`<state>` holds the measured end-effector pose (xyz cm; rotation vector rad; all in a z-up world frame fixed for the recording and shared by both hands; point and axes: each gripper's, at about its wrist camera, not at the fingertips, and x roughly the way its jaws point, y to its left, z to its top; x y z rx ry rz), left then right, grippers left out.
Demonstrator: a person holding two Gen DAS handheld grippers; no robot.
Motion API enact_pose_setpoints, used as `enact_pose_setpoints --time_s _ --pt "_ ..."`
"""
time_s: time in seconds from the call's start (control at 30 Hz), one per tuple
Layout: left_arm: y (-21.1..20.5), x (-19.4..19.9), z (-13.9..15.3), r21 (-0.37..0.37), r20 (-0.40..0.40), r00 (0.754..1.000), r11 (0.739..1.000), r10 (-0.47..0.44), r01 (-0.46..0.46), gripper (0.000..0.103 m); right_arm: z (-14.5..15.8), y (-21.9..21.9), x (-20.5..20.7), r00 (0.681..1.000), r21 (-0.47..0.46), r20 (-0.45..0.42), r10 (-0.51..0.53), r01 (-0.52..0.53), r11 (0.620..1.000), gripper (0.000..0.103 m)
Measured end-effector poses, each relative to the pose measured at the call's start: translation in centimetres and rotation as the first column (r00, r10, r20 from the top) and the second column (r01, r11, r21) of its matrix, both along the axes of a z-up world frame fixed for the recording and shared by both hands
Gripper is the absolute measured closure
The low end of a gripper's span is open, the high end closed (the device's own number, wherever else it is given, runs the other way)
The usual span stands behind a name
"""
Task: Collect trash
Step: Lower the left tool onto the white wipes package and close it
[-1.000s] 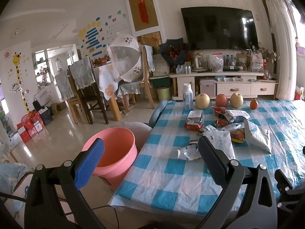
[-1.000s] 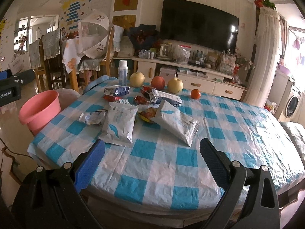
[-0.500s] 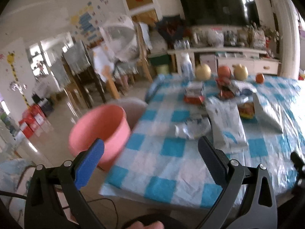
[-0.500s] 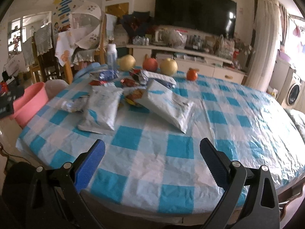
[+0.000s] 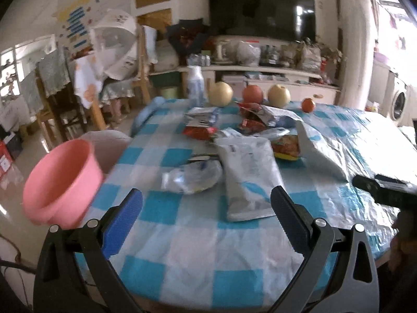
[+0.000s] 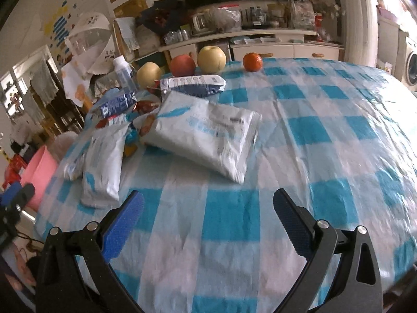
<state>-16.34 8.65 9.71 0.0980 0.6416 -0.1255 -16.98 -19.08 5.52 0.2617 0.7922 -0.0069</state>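
Claws (image 5: pixel 206 210) (image 6: pixel 208 212) spread, empty, above wrappers (image 6: pixel 208 135).

Checked table (image 6: pixel 325 130) bearing white bags (image 6: pixel 208 135), blurred wrappers (image 5: pixel 247 122), bottle (image 6: pixel 122 74), seemingly four fruits (image 6: pixel 211 58).

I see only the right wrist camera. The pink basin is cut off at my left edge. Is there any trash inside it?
Observer: In the left wrist view, the part of the pink basin's inside that shows is bare. Its bottom is hidden.
Operator: Are the left fingers open?
Observer: Yes. The left gripper is open and empty, and it points at the long white bag.
Operator: In my view that bag hides something on its left. What is it?
Observer: A crumpled clear wrapper, lying right beside the bag on the side nearer the basin.
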Motion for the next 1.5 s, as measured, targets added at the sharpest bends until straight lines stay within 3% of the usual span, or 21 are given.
enact_pose_setpoints --time_s 0.07,0.17,0.4,0.63,0.9,1.23,1.3,1.37,1.43,1.5 --pt "-1.0 1.2 -0.4 -0.041 -0.041 0.999 0.999 -0.028 0.026 0.004 0.3 -0.3 1.4 1.0 -0.018 0.016 0.026 -0.025 1.0 0.005" --pt "-2.2 2.5 -1.3 -0.045 -0.079 0.996 0.999 -0.034 0.03 0.004 0.5 -0.2 3.1 0.998 -0.077 0.026 0.055 -0.053 0.996 0.005" --pt "-3.9 6.0 -3.9 -0.047 -0.174 0.985 0.999 0.002 -0.011 0.004 0.4 0.5 5.0 0.99 0.018 0.02 0.143 -0.143 0.99 0.005" --pt "-4.8 9.4 -5.7 0.004 -0.245 0.969 0.999 0.043 -0.044 0.004 0.3 0.9 5.4 0.988 0.036 -0.004 0.152 -0.152 0.988 0.005" --pt "-5.4 10.9 -6.4 -0.053 -0.278 0.961 0.998 0.001 -0.016 0.004 -0.1 0.6 6.0 0.99 0.078 -0.027 0.136 -0.134 0.988 0.005" --pt "-6.5 11.9 -6.9 -0.012 -0.258 0.965 0.999 -0.051 0.05 0.004 -0.1 2.1 6.5 0.987 0.062 -0.026 0.161 -0.159 0.985 0.005" --pt "-6.7 12.3 -7.3 -0.012 -0.276 0.959 0.998 -0.07 0.069 0.004 -0.1 2.5 6.6 0.986 0.057 -0.031 0.162 -0.16 0.986 0.005" --pt "-7.2 12.7 -8.3 0.0 -0.335 0.937 0.995 -0.095 0.1 0.004 -0.2 2.8 6.8 0.986 0.056 -0.034 0.161 -0.159 0.986 0.005" --pt "-8.1 12.2 -8.2 0.057 -0.289 0.951 0.99 -0.107 0.129 0.004 -0.2 3.0 6.9 0.986 0.05 -0.036 0.16 -0.159 0.986 0.005" --pt "-7.9 12.1 -8.0 0.035 -0.287 0.951 0.99 -0.119 0.134 0.01 -0.4 3.3 7.1 0.986 0.038 -0.043 0.161 -0.159 0.986 0.005"
